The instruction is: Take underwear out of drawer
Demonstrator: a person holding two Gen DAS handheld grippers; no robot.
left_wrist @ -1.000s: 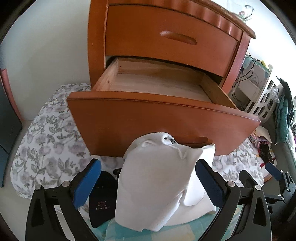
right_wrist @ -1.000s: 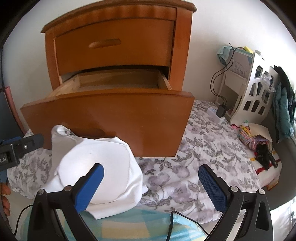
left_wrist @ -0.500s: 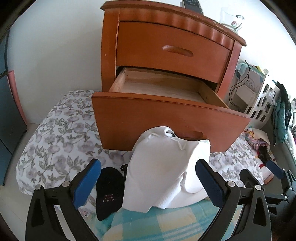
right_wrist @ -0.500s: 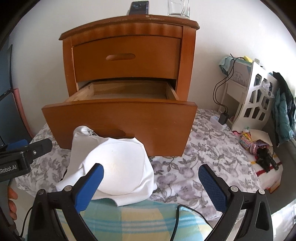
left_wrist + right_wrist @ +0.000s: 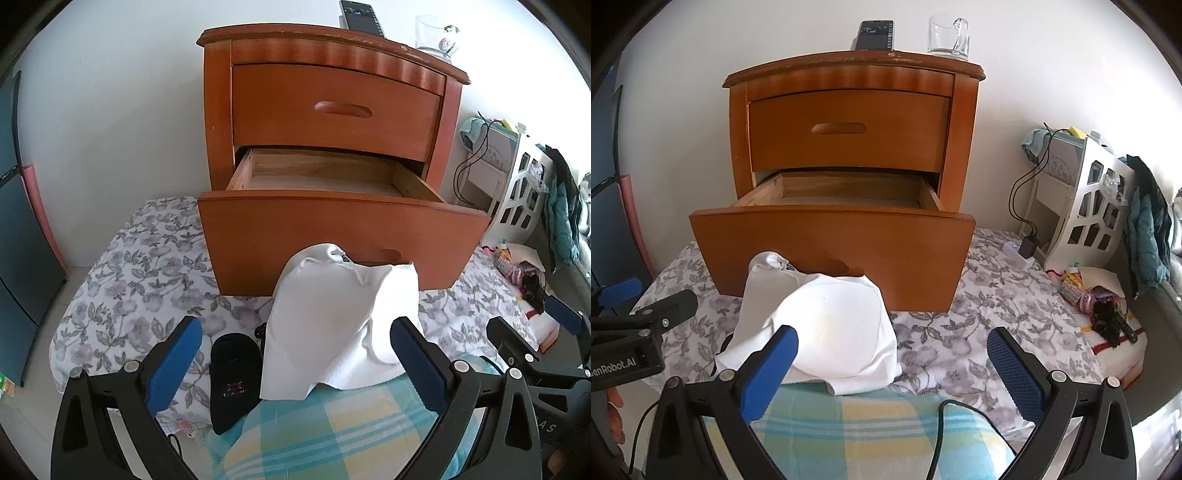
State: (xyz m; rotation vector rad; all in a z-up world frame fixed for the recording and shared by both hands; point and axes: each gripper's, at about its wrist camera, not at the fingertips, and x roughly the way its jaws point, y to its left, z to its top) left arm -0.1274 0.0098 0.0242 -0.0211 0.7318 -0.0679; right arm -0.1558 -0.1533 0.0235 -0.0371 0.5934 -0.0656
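Note:
The white underwear [image 5: 332, 325] [image 5: 827, 332] lies in a heap on a plaid-covered knee, in front of the wooden nightstand [image 5: 332, 110] [image 5: 849, 125]. Its lower drawer [image 5: 332, 236] [image 5: 831, 251] is pulled out and what shows of its inside is bare wood. My left gripper [image 5: 295, 354] is open, its blue pads on either side of the cloth and well back from it. My right gripper [image 5: 892, 362] is open too, with the cloth ahead of its left pad. Neither holds anything.
A dark sock [image 5: 232, 373] lies left of the white cloth on the floral mattress [image 5: 140, 280] [image 5: 979, 314]. A phone [image 5: 873, 35] and a glass mug [image 5: 947, 37] stand on the nightstand. A white rack [image 5: 1086, 206], cables and clutter [image 5: 1100, 302] fill the right side.
Both grippers have drawn back and risen from the nightstand, which now looks smaller with its top in view. The white cloth stays on the knee. Both stay open.

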